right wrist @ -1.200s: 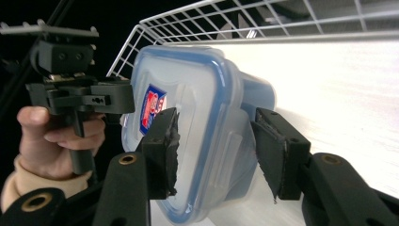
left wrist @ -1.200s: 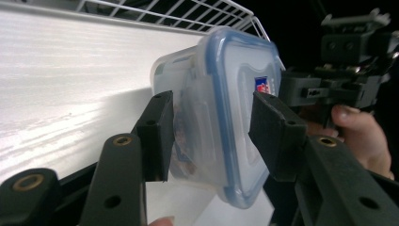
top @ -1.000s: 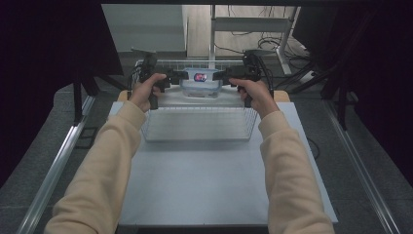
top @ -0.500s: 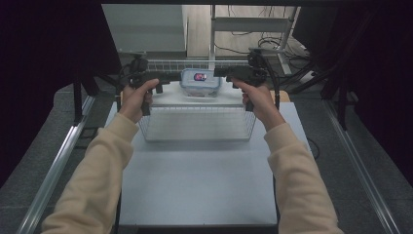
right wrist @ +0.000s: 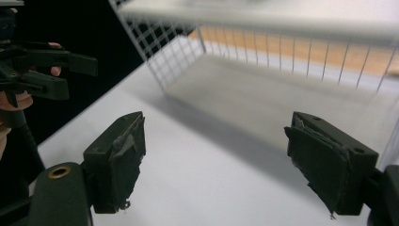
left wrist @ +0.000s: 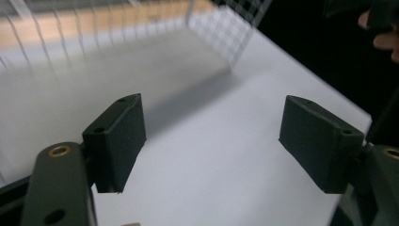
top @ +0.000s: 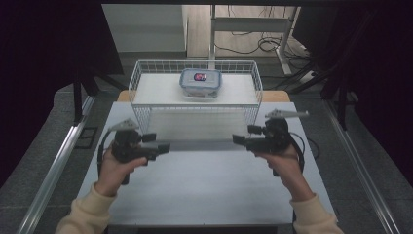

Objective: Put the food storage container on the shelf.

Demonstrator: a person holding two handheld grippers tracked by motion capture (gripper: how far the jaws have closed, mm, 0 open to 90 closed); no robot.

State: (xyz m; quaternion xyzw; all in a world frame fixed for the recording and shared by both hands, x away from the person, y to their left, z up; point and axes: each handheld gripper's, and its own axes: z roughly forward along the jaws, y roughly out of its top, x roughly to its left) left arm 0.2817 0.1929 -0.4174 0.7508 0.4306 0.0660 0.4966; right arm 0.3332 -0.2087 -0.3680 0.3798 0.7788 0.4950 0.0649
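Observation:
A white wire basket (top: 195, 63) stands at the far end of the white table (top: 195, 195). Inside it lies a clear lidded container (top: 200, 82) with something red in it. My left gripper (top: 160, 147) is held over the table's left middle, short of the basket, its jaws pointing right. The right gripper (top: 239, 140) faces it from the right. Both are open with nothing between the jaws, as the left gripper view (left wrist: 214, 108) and right gripper view (right wrist: 216, 122) show. The basket's mesh (left wrist: 235, 28) (right wrist: 282, 52) lies just ahead of each.
Metal rails (top: 53, 165) run along both sides of the table, with dark curtains beyond. Cables and desk legs (top: 253, 44) sit on the floor behind the basket. Bare table stretches between the grippers and the near edge.
Both hands have let go of the basket's far corners and drawn back toward the person's side, now facing each other. The basket stays at the far end with the container in it.

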